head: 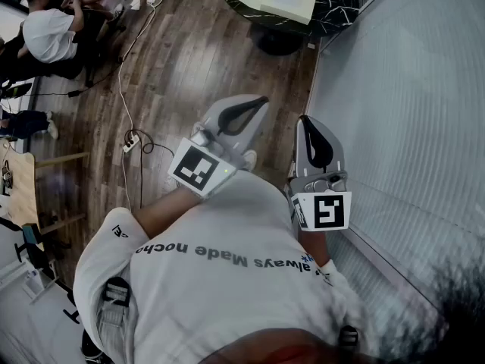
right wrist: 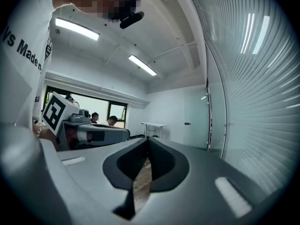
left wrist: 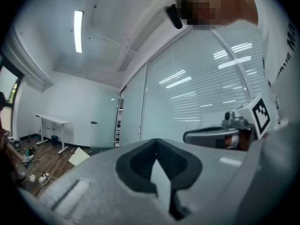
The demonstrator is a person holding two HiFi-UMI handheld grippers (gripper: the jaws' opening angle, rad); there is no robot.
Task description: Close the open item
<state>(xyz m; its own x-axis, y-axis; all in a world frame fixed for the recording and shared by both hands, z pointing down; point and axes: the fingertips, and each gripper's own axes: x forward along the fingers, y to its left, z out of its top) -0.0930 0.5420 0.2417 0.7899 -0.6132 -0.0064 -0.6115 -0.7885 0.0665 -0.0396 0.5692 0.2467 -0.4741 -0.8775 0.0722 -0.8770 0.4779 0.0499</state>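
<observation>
No open item that I can pick out shows in any view. I hold both grippers up in front of the chest of a white T-shirt point(head: 227, 264), pointing away from the body. In the head view my left gripper point(head: 254, 106) is shut with nothing between its fingers. Beside it, my right gripper point(head: 306, 121) is also shut and holds nothing. In the left gripper view the jaws point(left wrist: 156, 143) meet at their tips, and the right gripper point(left wrist: 220, 134) shows at the right. In the right gripper view the jaws point(right wrist: 147, 141) meet too, with the left gripper point(right wrist: 93, 134) at the left.
A ribbed frosted glass wall point(head: 409, 127) runs along the right. A wooden floor point(head: 197, 59) carries a power strip with cables point(head: 130, 142). A dark round table point(head: 333, 6) stands at the top. A seated person point(head: 49, 32) is at the upper left. A white desk point(left wrist: 51, 122) stands far off.
</observation>
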